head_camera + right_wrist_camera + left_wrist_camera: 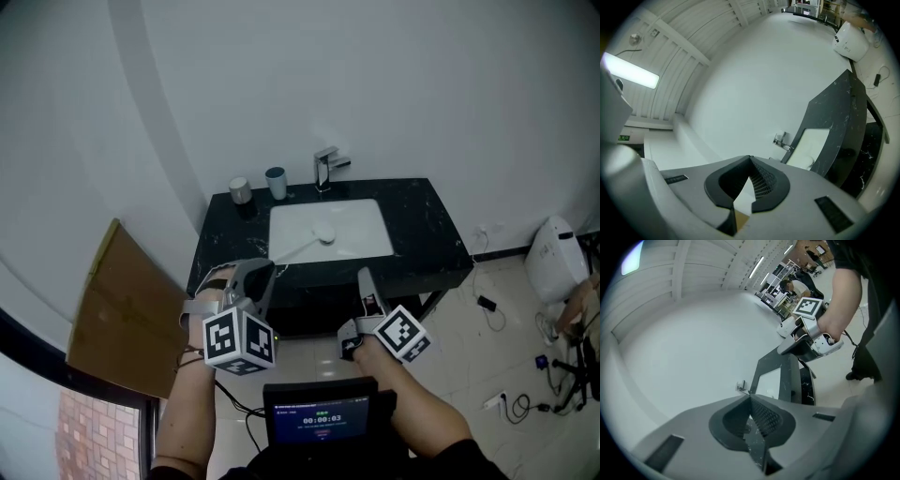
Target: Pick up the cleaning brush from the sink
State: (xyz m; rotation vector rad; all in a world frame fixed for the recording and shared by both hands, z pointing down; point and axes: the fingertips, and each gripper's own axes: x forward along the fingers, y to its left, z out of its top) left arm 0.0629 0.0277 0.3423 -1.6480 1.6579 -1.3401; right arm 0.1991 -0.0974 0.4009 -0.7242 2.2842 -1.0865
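Currently the cleaning brush lies inside the white sink, which is set into the black bench. Its round pale head rests near the basin centre, below the faucet. Its slim handle runs toward the front-left rim.

Expect a light, rigid item, probably plastic, possibly wet and slippery. Recommended grip point: the handle at mid-length, across its narrow width. The head looks too broad, and any bristles would yield.

Both claws sit short of the bench front edge, well apart from the brush. The left claw is pressed together with nothing between its jaws, and is the nearer to the handle end. The right claw is likewise pressed together and empty. Either must spread before closing on the handle.
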